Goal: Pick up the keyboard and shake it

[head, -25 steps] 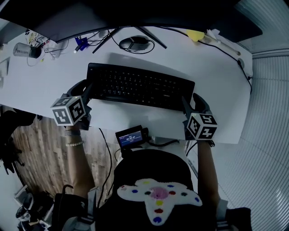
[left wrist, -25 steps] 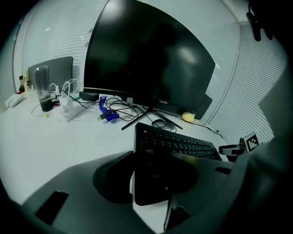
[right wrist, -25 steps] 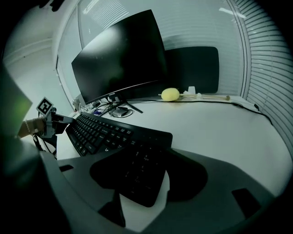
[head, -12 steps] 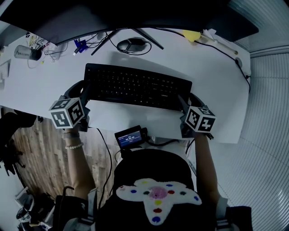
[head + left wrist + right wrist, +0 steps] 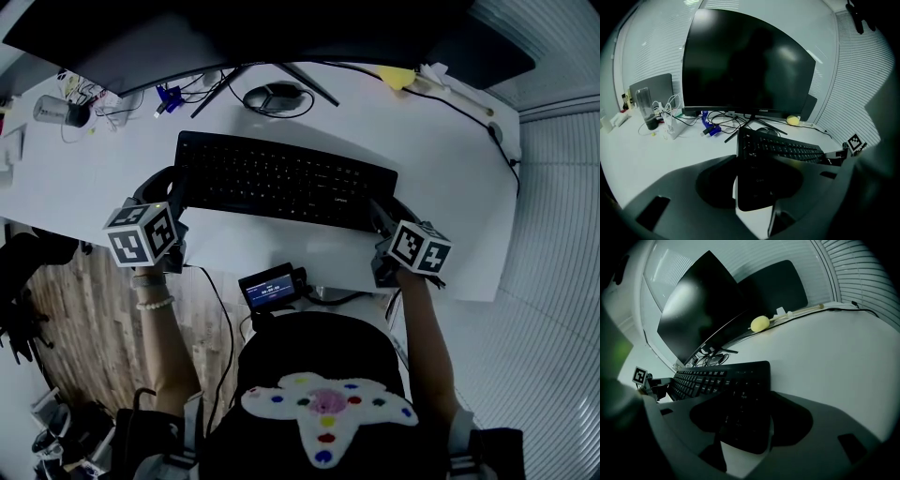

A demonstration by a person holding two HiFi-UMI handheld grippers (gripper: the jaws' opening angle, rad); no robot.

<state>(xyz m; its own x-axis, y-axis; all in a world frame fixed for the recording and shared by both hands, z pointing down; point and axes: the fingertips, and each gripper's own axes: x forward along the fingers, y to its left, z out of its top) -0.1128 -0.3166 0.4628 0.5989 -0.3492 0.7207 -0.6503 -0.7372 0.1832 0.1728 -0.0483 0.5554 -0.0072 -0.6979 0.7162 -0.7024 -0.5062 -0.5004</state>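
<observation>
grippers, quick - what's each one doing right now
Left gripper: open, with the left end of the keyboard between its jaws, not pinched.
Right gripper: open, jaws have just been opening, the keyboard's right end between them.

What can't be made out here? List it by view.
Left gripper view: whether the left gripper presses the keyboard; its dark jaws merge with the black case.
Head view: text on the small screen, too small.
Head view: the monitor, cut off by the top edge.
</observation>
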